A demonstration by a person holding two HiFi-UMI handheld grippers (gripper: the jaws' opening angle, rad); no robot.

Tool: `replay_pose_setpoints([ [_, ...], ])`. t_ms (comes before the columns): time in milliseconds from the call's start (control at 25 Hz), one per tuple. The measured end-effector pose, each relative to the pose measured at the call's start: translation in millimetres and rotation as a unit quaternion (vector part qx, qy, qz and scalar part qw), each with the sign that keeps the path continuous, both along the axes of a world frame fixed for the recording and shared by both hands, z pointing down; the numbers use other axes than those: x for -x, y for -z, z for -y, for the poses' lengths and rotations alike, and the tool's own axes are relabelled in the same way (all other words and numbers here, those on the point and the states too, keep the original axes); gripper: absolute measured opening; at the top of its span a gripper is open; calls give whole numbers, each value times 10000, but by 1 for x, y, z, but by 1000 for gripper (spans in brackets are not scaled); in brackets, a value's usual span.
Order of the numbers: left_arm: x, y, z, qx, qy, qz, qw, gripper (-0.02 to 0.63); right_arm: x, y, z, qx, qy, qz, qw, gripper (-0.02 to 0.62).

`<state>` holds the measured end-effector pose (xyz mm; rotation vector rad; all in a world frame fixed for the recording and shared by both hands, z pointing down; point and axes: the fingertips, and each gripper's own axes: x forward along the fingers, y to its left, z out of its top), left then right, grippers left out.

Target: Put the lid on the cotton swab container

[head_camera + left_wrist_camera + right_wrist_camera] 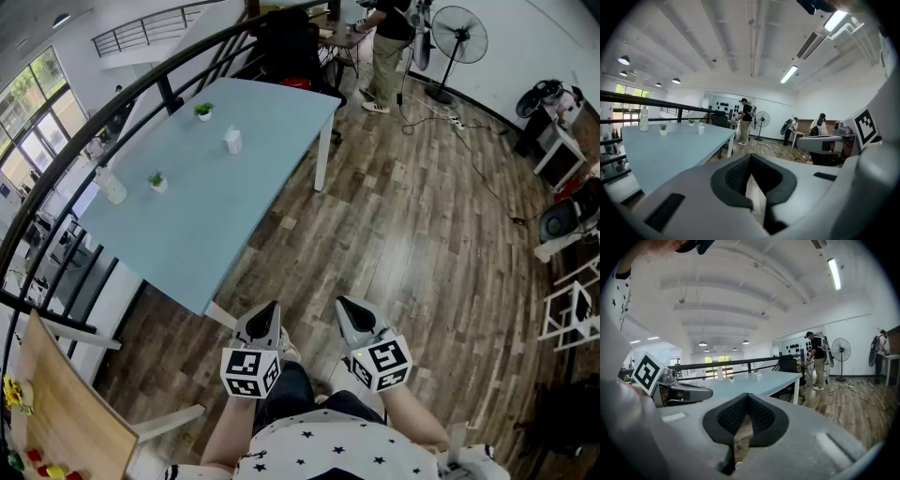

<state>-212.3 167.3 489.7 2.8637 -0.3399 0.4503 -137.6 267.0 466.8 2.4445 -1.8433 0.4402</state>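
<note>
A small white container (pixel 232 141) stands on the light blue table (pixel 216 216), far ahead of both grippers; a separate lid cannot be made out. It also shows small in the left gripper view, container (pixel 701 129), and in the right gripper view, container (pixel 759 376). My left gripper (pixel 265 314) and right gripper (pixel 349 312) are held side by side close to my body, over the wooden floor just off the table's near corner. Both are shut with nothing between the jaws, as the left gripper (pixel 750 157) and right gripper (pixel 747 397) show in their own views.
Two tiny potted plants (pixel 203 111) (pixel 157 180) and a clear bottle (pixel 111 186) also stand on the table. A black railing (pixel 84 159) runs along its far side. A person (pixel 389 47), a standing fan (pixel 459 37) and floor cables (pixel 469 141) are at the back.
</note>
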Motion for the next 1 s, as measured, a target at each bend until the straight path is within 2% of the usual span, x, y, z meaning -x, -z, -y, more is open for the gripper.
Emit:
replay_pose_setpoints([
  [200, 44, 0, -74, 86, -55, 42, 9999, 3, 48, 3, -63, 52, -20, -96, 9999, 5],
  [360, 63, 22, -107, -308, -160, -13, 9994, 3, 70, 10, -100, -12, -38, -94, 9999, 5],
  [480, 74, 35, -116, -612, -116, -98, 9980, 3, 76, 15, -116, -131, -90, -140, 9998, 5],
  [600, 83, 42, -118, -697, -30, -180, 9974, 3, 81, 20, -122, -238, -128, -156, 9995, 5],
  [1000, 90, 38, -136, -509, 57, -294, 9983, 3, 93, 23, -136, -340, 128, -149, 9992, 5],
])
